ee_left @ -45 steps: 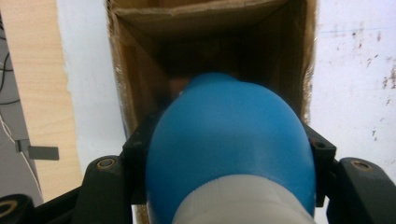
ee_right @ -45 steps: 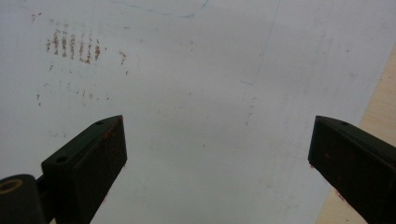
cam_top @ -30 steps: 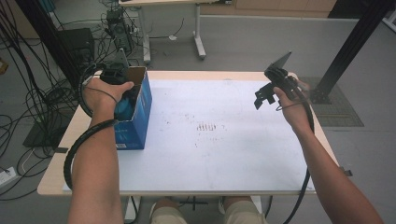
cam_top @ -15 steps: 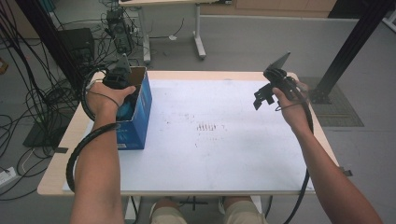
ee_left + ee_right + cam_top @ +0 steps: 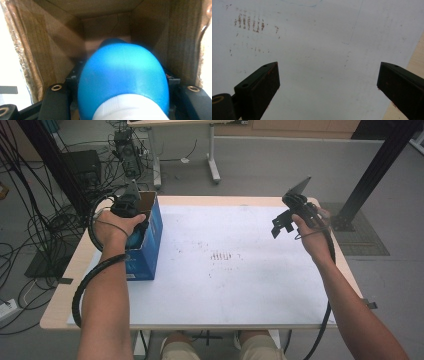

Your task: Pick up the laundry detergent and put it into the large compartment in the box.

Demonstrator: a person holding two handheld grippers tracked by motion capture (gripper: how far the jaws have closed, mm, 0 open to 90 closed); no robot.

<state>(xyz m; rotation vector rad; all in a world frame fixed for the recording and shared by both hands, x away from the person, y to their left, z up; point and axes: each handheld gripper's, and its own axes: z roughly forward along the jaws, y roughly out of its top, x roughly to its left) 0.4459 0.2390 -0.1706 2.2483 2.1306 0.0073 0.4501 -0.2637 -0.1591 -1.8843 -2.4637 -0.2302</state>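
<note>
White-topped bench [image 5: 260, 285] in a cable-strewn workroom; one blue box [image 5: 148, 237] of open-topped cardboard stands at its left edge, and inside it the left hand-held gripper [image 5: 131, 215] is clamped on one blue-and-white rounded object [image 5: 123, 80], held down in the box's cavity. Object looks smooth, rigid, probably light and slippery; best gripped across its widest girth; right hand-held gripper [image 5: 328, 82] hovers spread wide and empty over bare bench.

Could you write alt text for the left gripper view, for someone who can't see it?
A smooth blue rounded object with a white end sits clamped in the left claw, held inside an open cardboard box whose brown inner walls surround it.
</note>
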